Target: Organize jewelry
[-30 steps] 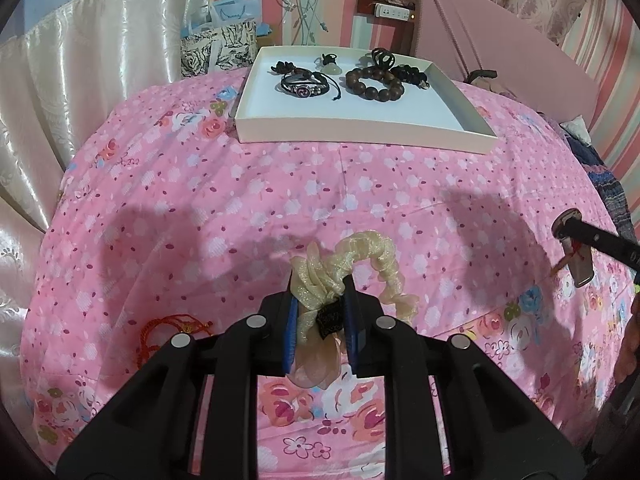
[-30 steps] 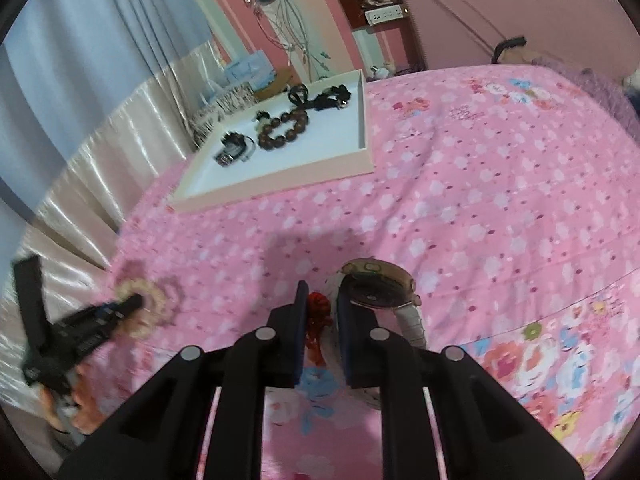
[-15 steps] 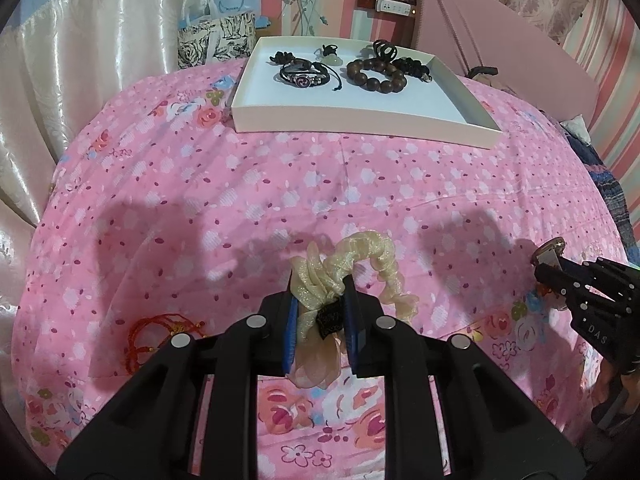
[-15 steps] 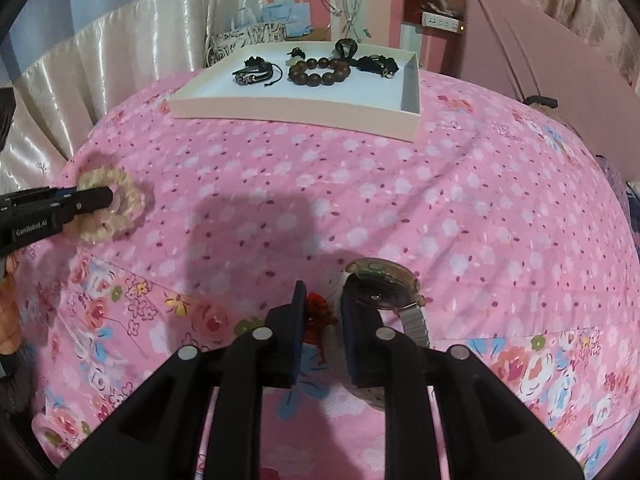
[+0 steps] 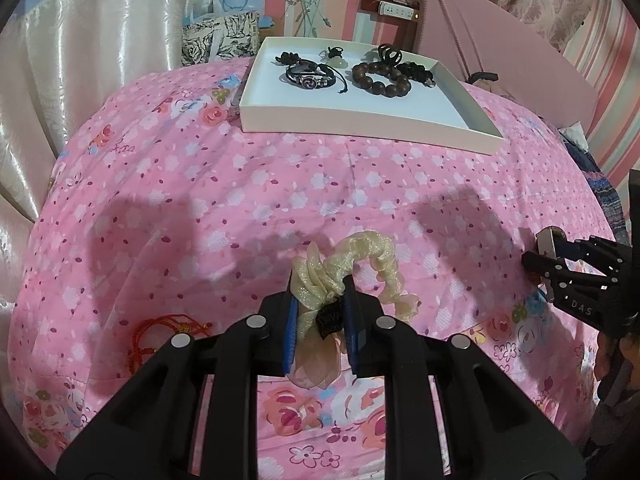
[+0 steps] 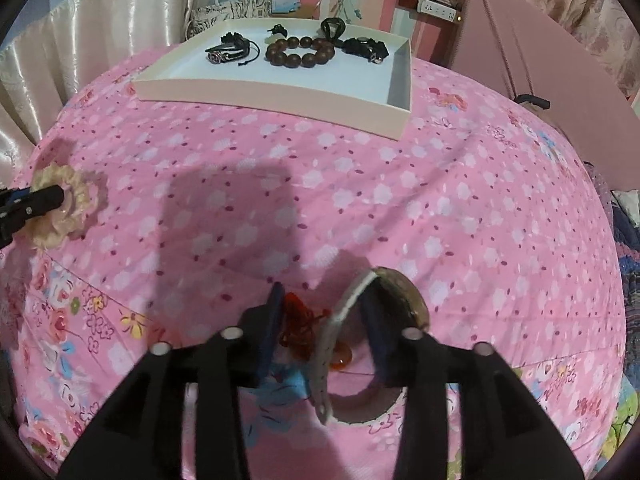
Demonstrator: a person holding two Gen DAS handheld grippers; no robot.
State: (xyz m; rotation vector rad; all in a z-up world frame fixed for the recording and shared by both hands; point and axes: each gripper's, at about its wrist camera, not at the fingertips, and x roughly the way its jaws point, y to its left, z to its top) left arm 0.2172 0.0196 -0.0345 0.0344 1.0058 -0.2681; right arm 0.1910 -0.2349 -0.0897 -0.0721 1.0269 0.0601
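Note:
My left gripper [image 5: 320, 300] is shut on a cream scrunchie [image 5: 360, 256] low over the pink floral bedspread; both also show at the left edge of the right wrist view [image 6: 60, 204]. My right gripper [image 6: 320, 304] stands open around a wristwatch [image 6: 400, 296], with its grey strap [image 6: 340, 312] between the fingers and a red knotted cord charm [image 6: 300, 320] beside the left finger. The right gripper shows in the left wrist view [image 5: 560, 268]. A white tray [image 5: 360, 114] at the far side holds a dark bead bracelet [image 5: 380, 76], a black cord bracelet [image 5: 310, 78] and other dark pieces.
A red string bracelet [image 5: 160, 332] lies on the bedspread left of my left gripper. A patterned gift bag [image 5: 220, 36] and satin curtain stand behind the tray. A pink headboard panel [image 5: 500, 40] rises at the back right.
My right gripper has opened from the red charm and now straddles the watch strap. My left gripper holds the scrunchie as before, moved slightly toward the tray.

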